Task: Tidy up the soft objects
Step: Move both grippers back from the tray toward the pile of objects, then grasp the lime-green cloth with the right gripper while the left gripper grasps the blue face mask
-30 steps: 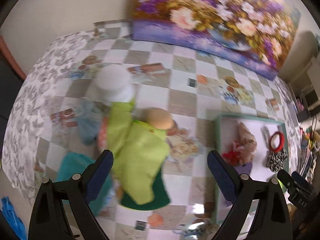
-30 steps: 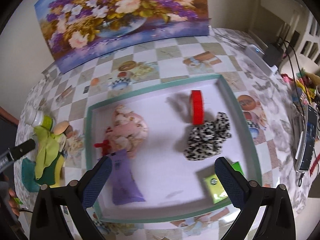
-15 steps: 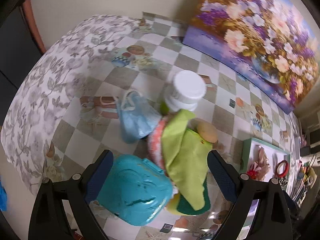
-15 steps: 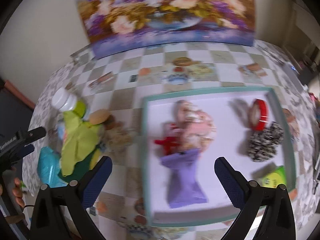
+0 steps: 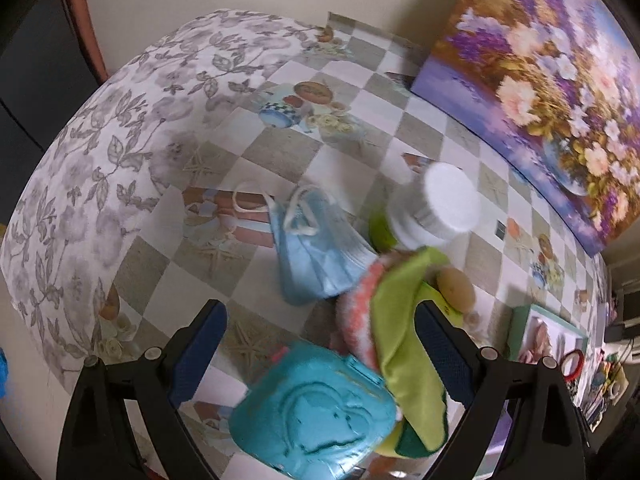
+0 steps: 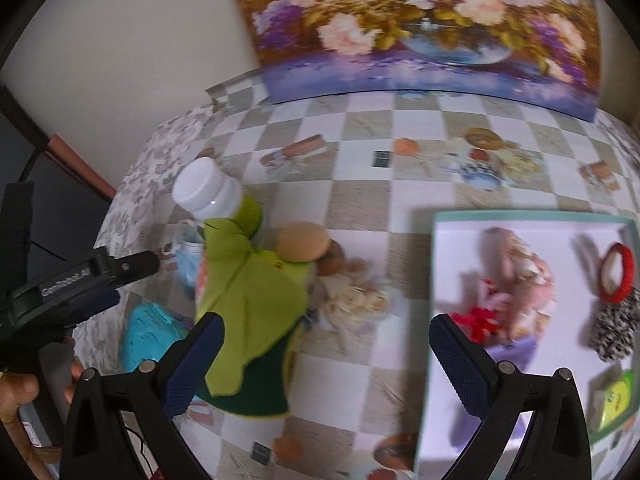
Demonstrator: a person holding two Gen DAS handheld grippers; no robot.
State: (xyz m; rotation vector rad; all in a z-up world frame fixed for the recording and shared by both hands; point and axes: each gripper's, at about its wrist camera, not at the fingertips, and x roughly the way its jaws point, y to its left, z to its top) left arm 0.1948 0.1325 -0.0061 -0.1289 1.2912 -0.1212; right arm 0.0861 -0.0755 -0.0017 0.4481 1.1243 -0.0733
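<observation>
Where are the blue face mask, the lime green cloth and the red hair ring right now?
blue face mask [image 5: 320,256], left wrist view, pleated middle.
lime green cloth [image 6: 256,300], right wrist view, broad centre fold.
red hair ring [image 6: 624,276], right wrist view, right side of band.

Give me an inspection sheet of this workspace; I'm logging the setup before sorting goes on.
Surface: checkered tablecloth, floral edge.
Job's things: blue face mask, lime cloth, pink-white scrubber outside; plush toy, leopard scrunchie in the teal tray.
Clutter: white-capped bottle, teal case, red tape roll.
Grippers: left gripper and right gripper, jaws open, empty.
Cables: nothing seen clearly.
Surroundings: flower painting against the wall.
</observation>
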